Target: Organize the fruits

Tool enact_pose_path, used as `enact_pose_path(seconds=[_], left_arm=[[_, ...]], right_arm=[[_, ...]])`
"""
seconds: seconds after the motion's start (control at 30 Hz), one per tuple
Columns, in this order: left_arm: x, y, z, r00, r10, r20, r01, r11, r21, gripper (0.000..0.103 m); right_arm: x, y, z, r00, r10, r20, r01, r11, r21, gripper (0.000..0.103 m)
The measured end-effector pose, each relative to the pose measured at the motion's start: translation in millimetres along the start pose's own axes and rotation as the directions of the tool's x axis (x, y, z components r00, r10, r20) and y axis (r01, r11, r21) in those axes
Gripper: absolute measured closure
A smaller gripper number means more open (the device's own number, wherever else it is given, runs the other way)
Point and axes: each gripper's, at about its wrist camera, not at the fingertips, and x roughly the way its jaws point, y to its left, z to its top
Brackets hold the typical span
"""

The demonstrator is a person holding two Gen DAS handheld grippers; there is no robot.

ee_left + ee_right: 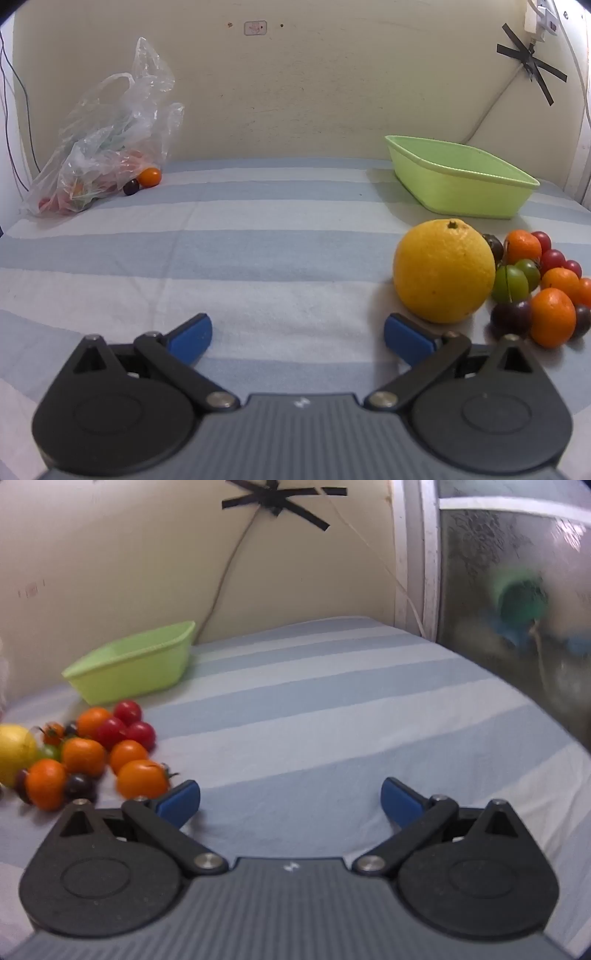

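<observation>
Both claws, left claw (297, 332) and right claw (290, 800), are wide and hold nothing, ready to grab. Fruits (535, 284) sit piled near the empty green tub (461, 184), waiting.

A beige wall (314, 92) with crossed black tape (275, 498) rises beyond the striped cloth (258, 251); a frosted window (517, 609) stands right.

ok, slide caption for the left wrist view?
Open left gripper over striped cloth, big orange and small fruits beside green tub, bag far left.
</observation>
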Motion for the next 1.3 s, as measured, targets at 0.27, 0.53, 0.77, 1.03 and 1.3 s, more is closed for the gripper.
enact_pose_path(seconds=[0.27,0.53,0.77,1.03,1.3], left_arm=[[-10.0,2.7,-8.4,1.0,0.003,0.022,-0.003,1.0,0.002,0.0],[-3.4,3.0,-4.3,1.0,0.001,0.006,-0.001,1.0,0.008,0.0],[-5.3,2.9,-4.2,1.0,-0.001,0.007,0.001,1.0,0.011,0.0],[-5.7,0.9,-4.6,1.0,0.002,0.007,-0.002,1.0,0.009,0.0],[-6.7,1.0,-5.4,1.0,-0.003,0.008,0.003,1.0,0.007,0.0]], right_arm=[[-26.1,-1.3,-12.9,0.99,0.104,0.091,-0.114,0.987,0.113,0.0],[-28.0,-11.2,-11.3,0.985,0.155,0.076,-0.164,0.976,0.14,0.0],[-29.5,-13.4,-10.7,0.985,0.151,0.083,-0.163,0.975,0.151,0.0],[-25.9,-1.9,-9.8,0.992,0.114,0.048,-0.117,0.991,0.062,0.0],[-18.7,10.9,-8.6,0.997,0.073,0.002,-0.073,0.996,-0.043,0.0]])
